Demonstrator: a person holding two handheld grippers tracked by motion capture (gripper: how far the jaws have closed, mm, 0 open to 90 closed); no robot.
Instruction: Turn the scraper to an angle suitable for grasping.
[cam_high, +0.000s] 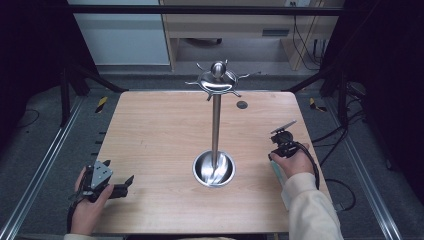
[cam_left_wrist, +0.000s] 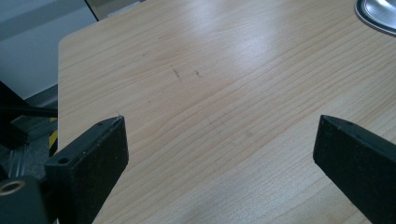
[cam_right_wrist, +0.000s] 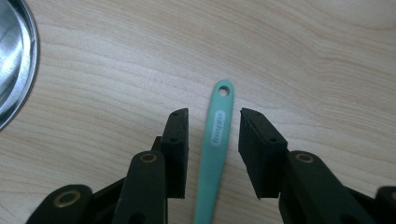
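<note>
In the high view, a light wooden table (cam_high: 165, 130) with rounded corners carries a tall polished steel stand (cam_high: 215, 125): a round dished base near the table's middle, slightly toward 5 o'clock, a slim upright pole, and at the top a disc with short hooks spreading around a ball knob. A small dark round hole (cam_high: 242, 105) sits in the tabletop at about 1 o'clock from the base. The left gripper (cam_high: 127, 182) lies low at 8 o'clock, at the table's near left edge, held by the person's left hand (cam_high: 90, 200), its black jaws pointing toward 3 o'clock. The right gripper (cam_high: 282, 142) sits at 4 o'clock near the right edge, gripped by the right hand (cam_high: 295, 162) in a cream sleeve, and a pale teal strip shows just beside that hand. In the left gripper view, the two black jaws stand wide apart over bare wood grain, with nothing between them, and the steel base's rim shows at 1 o'clock. In the right gripper view, a mint-green plastic handle (cam_right_wrist: 214, 154) with a hanging hole at its tip and a white oval label lies flat on the table, running from 6 to 12 o'clock between the jaws; the jaws are parted on either side of it, each with a narrow gap, not touching it. The steel base's edge curves in at 10 o'clock.
</note>
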